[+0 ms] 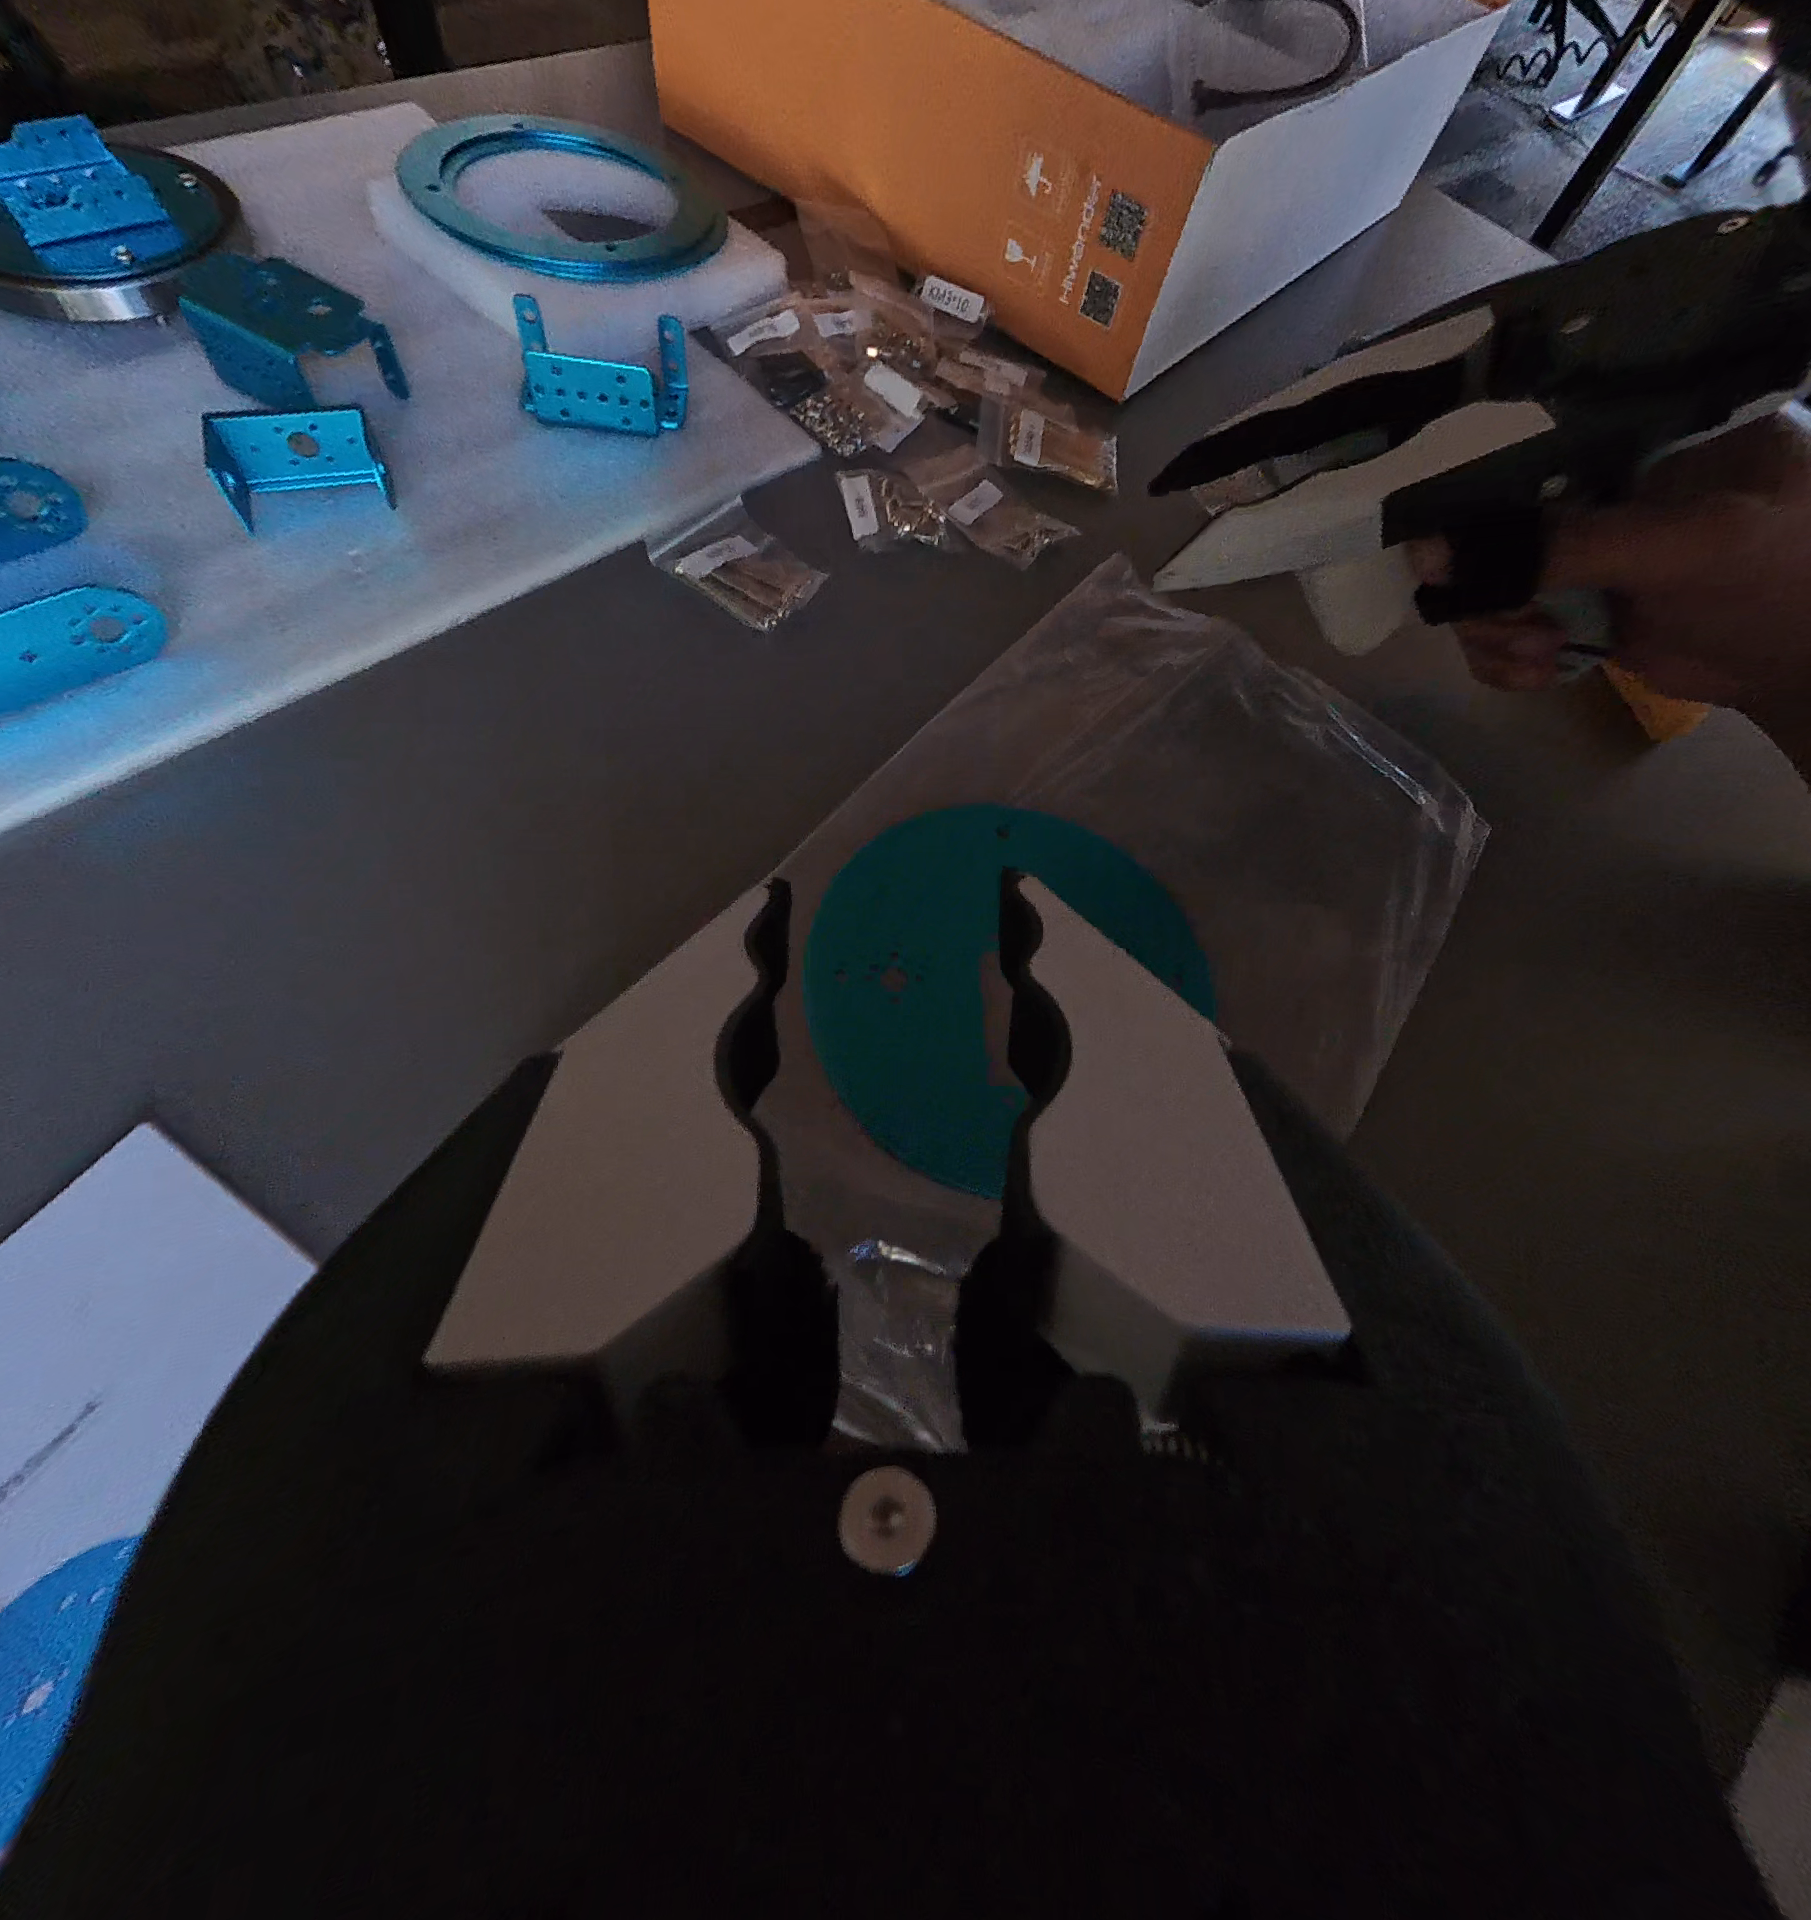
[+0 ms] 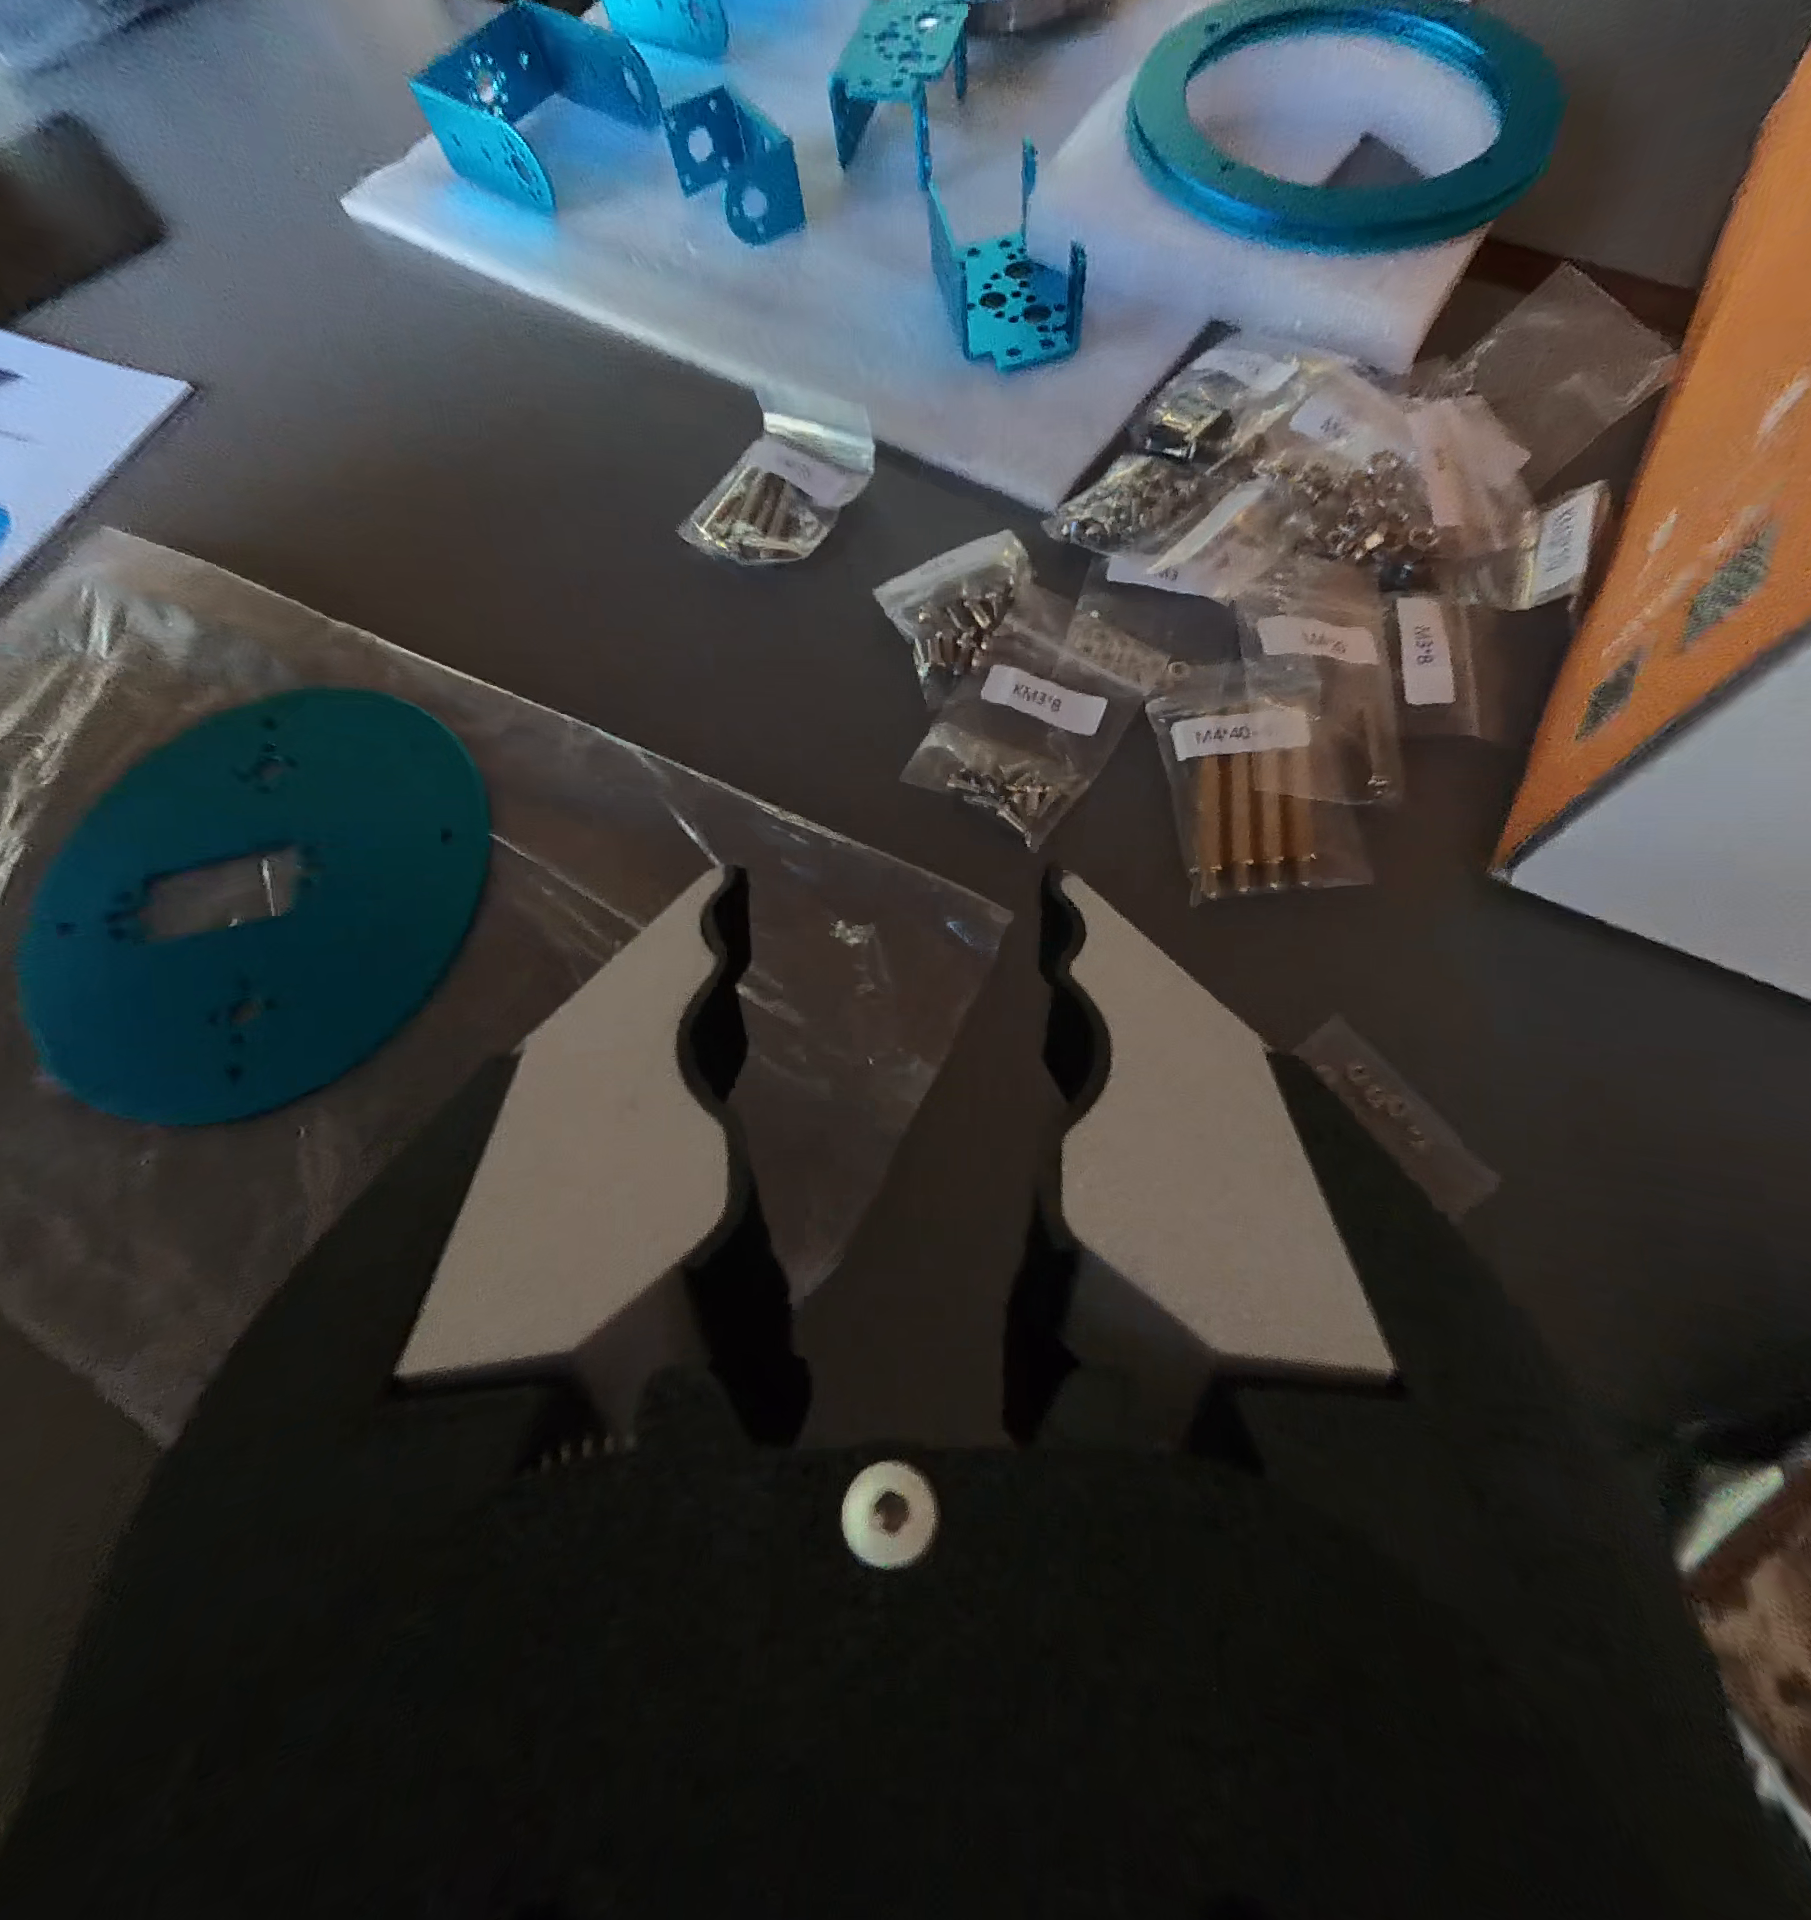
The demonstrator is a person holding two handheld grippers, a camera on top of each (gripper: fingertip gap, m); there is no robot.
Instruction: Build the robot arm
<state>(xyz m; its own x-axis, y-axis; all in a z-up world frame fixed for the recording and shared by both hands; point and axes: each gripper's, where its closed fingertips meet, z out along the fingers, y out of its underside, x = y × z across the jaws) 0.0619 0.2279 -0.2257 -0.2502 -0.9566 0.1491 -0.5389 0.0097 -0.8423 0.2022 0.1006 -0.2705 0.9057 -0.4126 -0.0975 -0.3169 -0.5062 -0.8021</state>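
A dim grey desk (image 1: 465, 831) carried everything. The left gripper (image 1: 890, 914) hung over a teal round plate (image 1: 901, 966) lying in a clear plastic bag (image 2: 568, 790), its fingers apart and empty. The right gripper (image 2: 890, 914) — also spread, gripping nothing — hovered above that bag's corner. Beyond lay screw packets (image 2: 1244, 644), blue brackets on white foam (image 2: 828, 312), and an orange box (image 1: 932, 156) at the desk's far edge.
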